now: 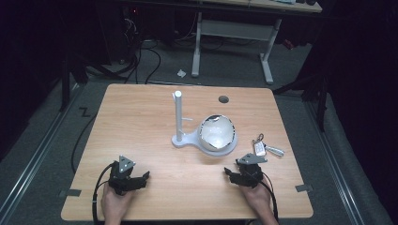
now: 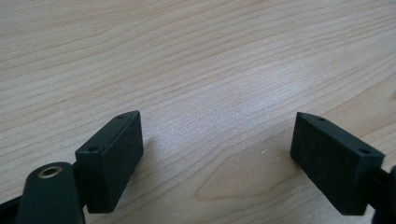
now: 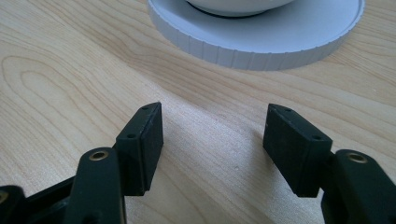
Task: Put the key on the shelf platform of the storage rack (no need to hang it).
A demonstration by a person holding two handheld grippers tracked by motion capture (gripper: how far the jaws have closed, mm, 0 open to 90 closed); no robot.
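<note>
A white stand (image 1: 184, 139) with an upright post (image 1: 178, 112) and a round base rests at the table's middle, and a white bowl (image 1: 217, 132) sits on that base. The base's ribbed rim (image 3: 261, 44) lies just beyond my right gripper (image 3: 214, 122), which stands open over bare wood. A bunch of keys with a fob (image 1: 264, 149) lies right of the bowl, close to the right gripper (image 1: 230, 172). Near the front left, my left gripper (image 1: 146, 175) rests on the table; its jaws are wide open (image 2: 218, 125) with nothing between them.
The wooden table (image 1: 141, 117) has a dark round hole (image 1: 224, 99) near its far edge. Tape marks (image 1: 70, 192) sit at the front corners. Beyond the table stand a white-legged desk (image 1: 234, 33) and cables on the floor.
</note>
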